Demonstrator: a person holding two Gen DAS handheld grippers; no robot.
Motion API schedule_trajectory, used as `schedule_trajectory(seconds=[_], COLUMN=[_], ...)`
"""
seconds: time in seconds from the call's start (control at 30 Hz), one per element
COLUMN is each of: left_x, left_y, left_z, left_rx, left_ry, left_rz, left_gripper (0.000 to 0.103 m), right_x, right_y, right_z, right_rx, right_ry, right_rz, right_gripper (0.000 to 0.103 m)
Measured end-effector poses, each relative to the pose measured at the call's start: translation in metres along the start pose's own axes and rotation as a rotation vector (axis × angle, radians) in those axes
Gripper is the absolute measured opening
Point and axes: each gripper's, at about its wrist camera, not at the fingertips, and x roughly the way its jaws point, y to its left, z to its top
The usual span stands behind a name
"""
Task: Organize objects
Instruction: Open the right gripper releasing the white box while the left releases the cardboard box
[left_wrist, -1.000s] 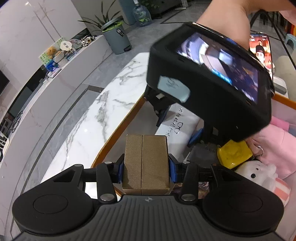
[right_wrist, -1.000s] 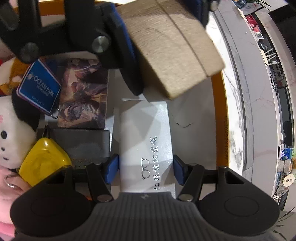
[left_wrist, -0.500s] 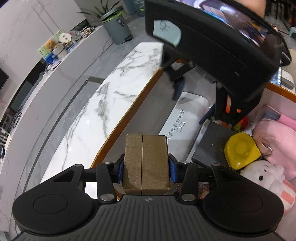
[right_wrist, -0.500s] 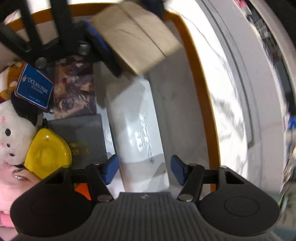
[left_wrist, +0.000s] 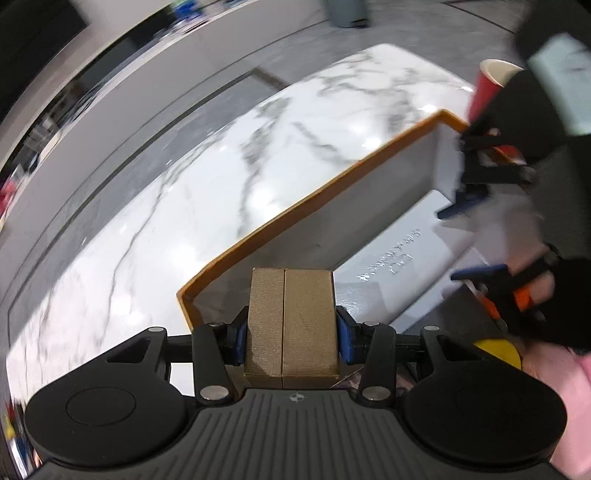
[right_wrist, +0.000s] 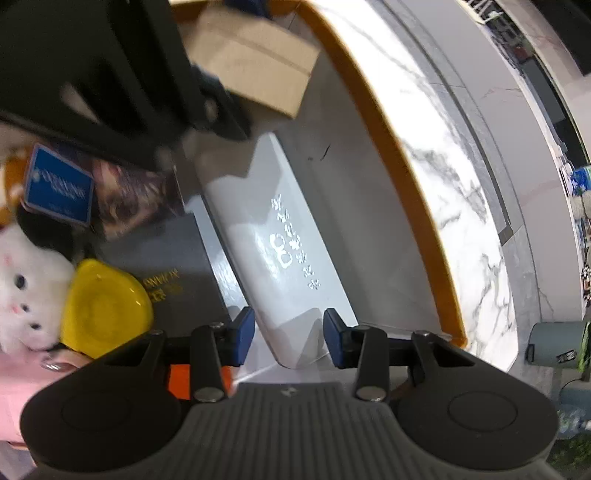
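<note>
The left gripper (left_wrist: 291, 334) has its jaws clamped on the gold box (left_wrist: 291, 325), held above the orange-rimmed tray (left_wrist: 295, 206). The right gripper (right_wrist: 288, 332) has its jaws closing around the near end of the white case (right_wrist: 280, 251), which lies in the tray along its table-side wall; the pads are not yet touching it.

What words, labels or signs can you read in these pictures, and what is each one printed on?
Blue tag: white lettering, too blurred to read.
White case: a glasses symbol with a row of silver characters beside it, not legible.
Dark book: gold lettering, blurred, unreadable.
Gold box: no text visible.
</note>
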Motion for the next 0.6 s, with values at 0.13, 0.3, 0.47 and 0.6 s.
schedule_trajectory(seconds=[0.13,0.3,0.47,0.6], left_x=[0.005,0.013,0.022,0.024], left_y=[-0.002,-0.007,-0.015,-0.018], left_z=[0.001,0.003,0.000,0.001], left_rx=[-0.079,-0.172,-0.228,-0.235], left_ry=[0.024,0.037,0.019,0.033], left_rz=[0.040,0.117,0.183,0.207], left_gripper=[0.051,0.051,0.051,0.053], right_x=[-0.009,-0.016,-0.024,-0.026], right_y=[0.005,0.019,0.035,0.044], right_z=[-0.003,-0.005,-0.007,-0.009], right_rx=[0.050,0.062,0.073,0.075], right_ry=[-0.026,-0.047,-0.082,-0.078], right_rz=[-0.007,-0.029,-0.027,-0.039], right_gripper=[0.042,0.042,0.042,0.042])
